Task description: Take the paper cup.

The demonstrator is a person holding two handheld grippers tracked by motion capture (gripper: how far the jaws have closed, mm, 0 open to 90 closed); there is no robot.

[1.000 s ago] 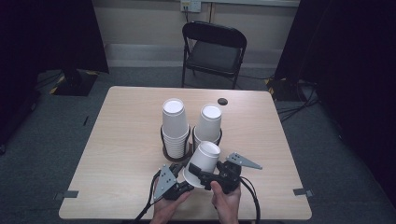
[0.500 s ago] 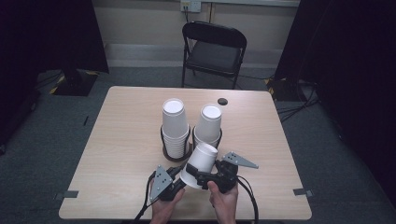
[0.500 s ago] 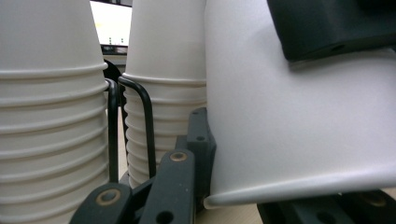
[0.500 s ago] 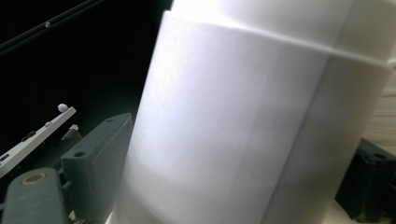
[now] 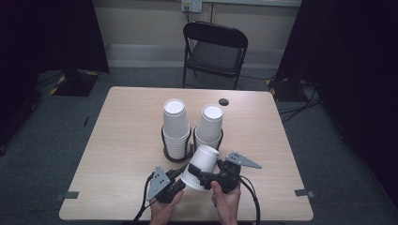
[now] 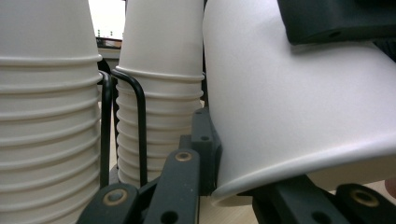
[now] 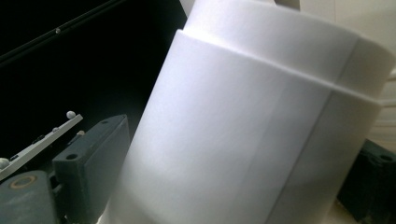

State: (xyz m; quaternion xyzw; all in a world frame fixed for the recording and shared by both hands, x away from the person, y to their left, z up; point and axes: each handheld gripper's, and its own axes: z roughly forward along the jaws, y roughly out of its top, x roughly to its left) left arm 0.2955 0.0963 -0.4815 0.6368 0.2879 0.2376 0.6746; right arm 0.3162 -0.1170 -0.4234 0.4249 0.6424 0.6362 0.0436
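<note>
A white paper cup point(image 5: 200, 165) hangs tilted above the table's front, rim toward the person. My left gripper point(image 5: 186, 181) is shut on the cup's rim point(image 6: 299, 102). In the left gripper view point(image 6: 243, 173) its jaws have just been closing, one outside the wall and one under the lip. My right gripper point(image 5: 207, 172) straddles the same cup from the right. Its jaws have just been opening, and in the right gripper view point(image 7: 229, 163) a dark gap separates the left pad from the cup point(image 7: 243, 130). Behind stand two stacks of upturned white cups point(image 5: 174, 126) point(image 5: 209, 123).
Each stack sits in a black wire holder point(image 5: 176, 154) at the table's middle; its wire point(image 6: 140, 121) rises close ahead of the left gripper. A small black disc point(image 5: 223, 101) lies near the far edge. A black folding chair point(image 5: 213, 51) stands beyond the wooden table point(image 5: 117, 154).
Little differs. The left gripper's grey plate has slid a touch to the left, while the cup and the right hand stay where they were.
</note>
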